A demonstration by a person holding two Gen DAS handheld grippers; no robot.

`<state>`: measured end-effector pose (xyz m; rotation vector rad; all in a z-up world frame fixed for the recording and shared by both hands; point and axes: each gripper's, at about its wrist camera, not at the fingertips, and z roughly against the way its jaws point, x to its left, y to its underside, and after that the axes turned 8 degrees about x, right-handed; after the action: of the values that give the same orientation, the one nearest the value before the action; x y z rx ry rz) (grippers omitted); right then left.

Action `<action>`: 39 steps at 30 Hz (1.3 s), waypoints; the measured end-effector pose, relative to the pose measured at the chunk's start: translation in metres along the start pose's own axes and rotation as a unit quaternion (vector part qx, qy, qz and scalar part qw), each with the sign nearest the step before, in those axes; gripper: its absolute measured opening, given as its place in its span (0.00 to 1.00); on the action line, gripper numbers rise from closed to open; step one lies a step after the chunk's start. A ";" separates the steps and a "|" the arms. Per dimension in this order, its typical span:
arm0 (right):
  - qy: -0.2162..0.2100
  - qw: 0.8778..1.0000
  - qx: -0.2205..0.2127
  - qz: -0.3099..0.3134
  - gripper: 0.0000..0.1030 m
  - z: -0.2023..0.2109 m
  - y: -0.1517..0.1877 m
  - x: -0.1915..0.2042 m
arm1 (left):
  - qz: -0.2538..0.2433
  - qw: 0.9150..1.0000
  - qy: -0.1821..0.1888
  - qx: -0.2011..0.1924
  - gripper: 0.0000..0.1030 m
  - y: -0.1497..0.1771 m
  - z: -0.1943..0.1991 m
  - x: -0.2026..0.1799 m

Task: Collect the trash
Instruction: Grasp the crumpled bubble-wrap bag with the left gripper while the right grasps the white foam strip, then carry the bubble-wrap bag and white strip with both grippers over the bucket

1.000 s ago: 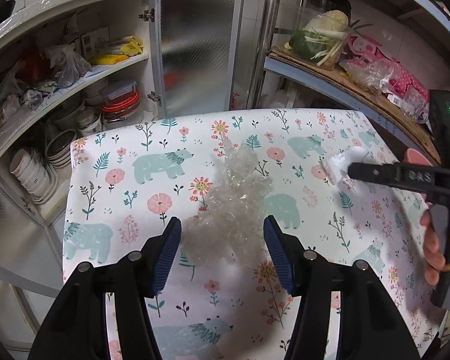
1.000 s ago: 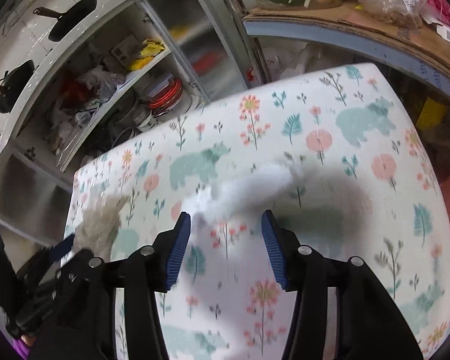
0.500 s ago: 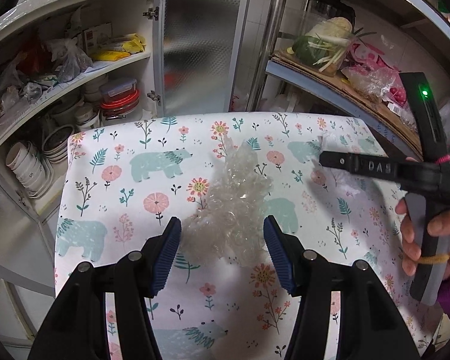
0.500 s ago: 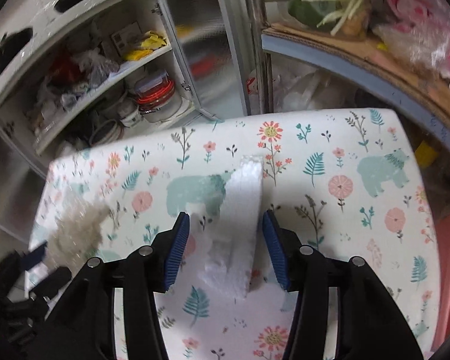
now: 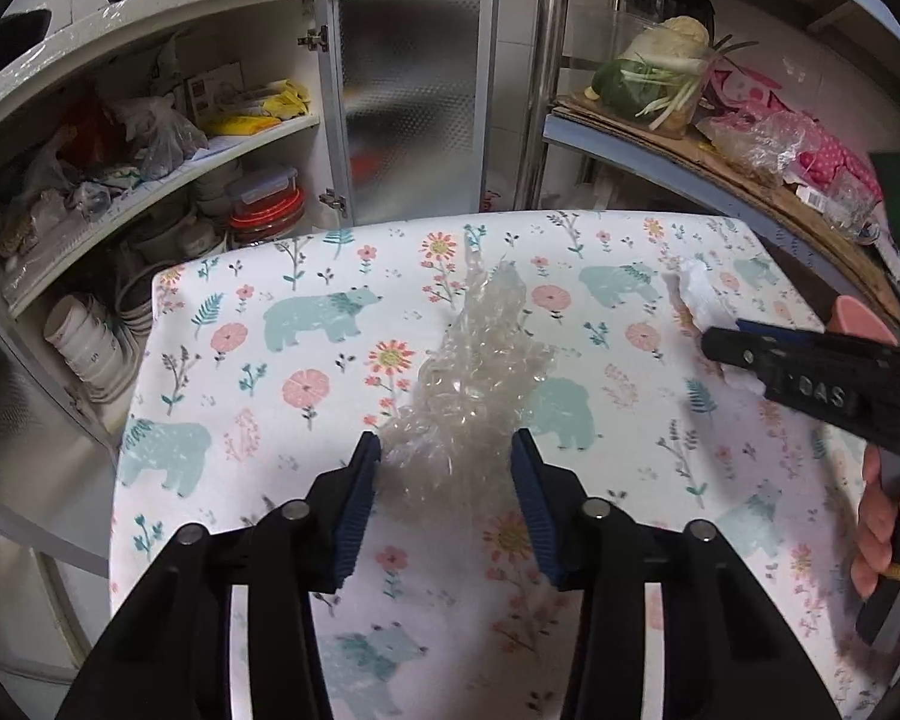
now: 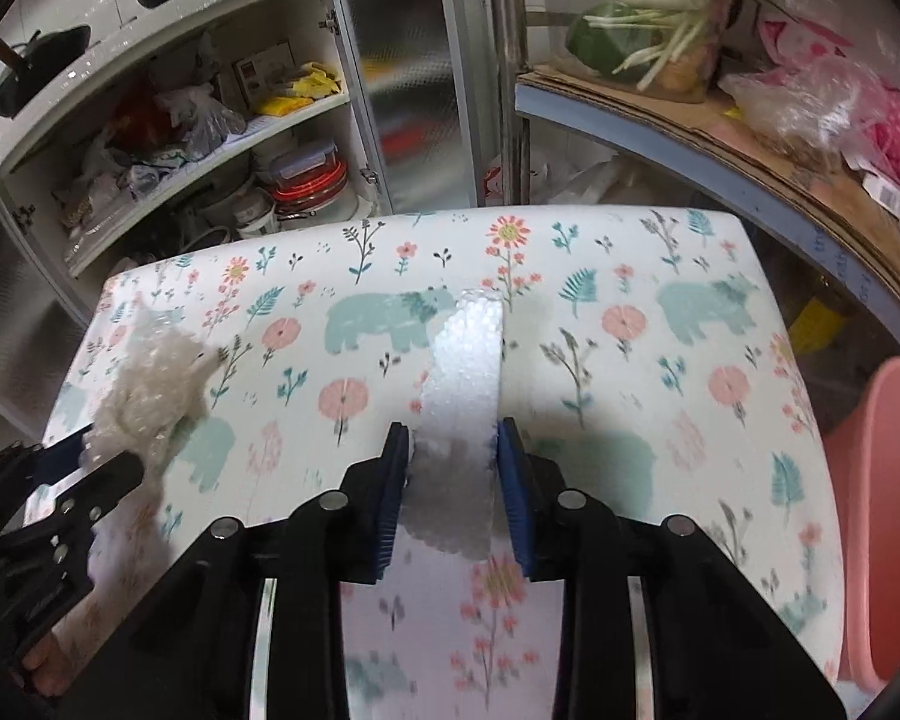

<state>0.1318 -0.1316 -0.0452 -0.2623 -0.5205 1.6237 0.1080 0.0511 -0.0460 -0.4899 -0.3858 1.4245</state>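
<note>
A crumpled clear plastic wrap (image 5: 474, 384) lies on the floral bear-print tablecloth (image 5: 258, 420). My left gripper (image 5: 447, 468) has its blue pads on either side of the wrap's near end and touching it. The wrap also shows at the left in the right wrist view (image 6: 150, 384). A white foam strip (image 6: 465, 384) lies lengthwise between the pads of my right gripper (image 6: 455, 456), which press on its near end. The foam also shows in the left wrist view (image 5: 705, 306), at the tip of the right gripper (image 5: 720, 348).
A pink bin (image 6: 882, 516) stands beside the table's right edge. An open cupboard (image 5: 150, 192) with bowls and containers is behind the table on the left. A shelf (image 5: 720, 138) with vegetables and bags runs along the right.
My right gripper has turned in line with the foam strip and closed on its near end. My left gripper has narrowed around the plastic wrap's near end.
</note>
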 end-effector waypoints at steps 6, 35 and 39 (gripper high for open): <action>-0.025 1.000 -0.016 -0.008 0.30 0.036 0.028 -0.011 | 0.003 1.000 0.019 -0.021 0.38 0.003 0.021 -0.020; 0.009 0.989 -0.086 -0.116 0.30 0.136 0.110 -0.132 | -0.094 0.990 0.097 -0.045 0.37 -0.001 0.059 -0.203; 0.022 0.986 -0.092 -0.138 0.30 0.144 0.119 -0.157 | -0.115 0.987 0.101 -0.041 0.37 -0.003 0.055 -0.231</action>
<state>-0.0191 -0.3176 0.0016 -0.3460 -0.6452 1.2995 0.0552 -0.1733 0.0103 -0.6301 -0.3269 1.1270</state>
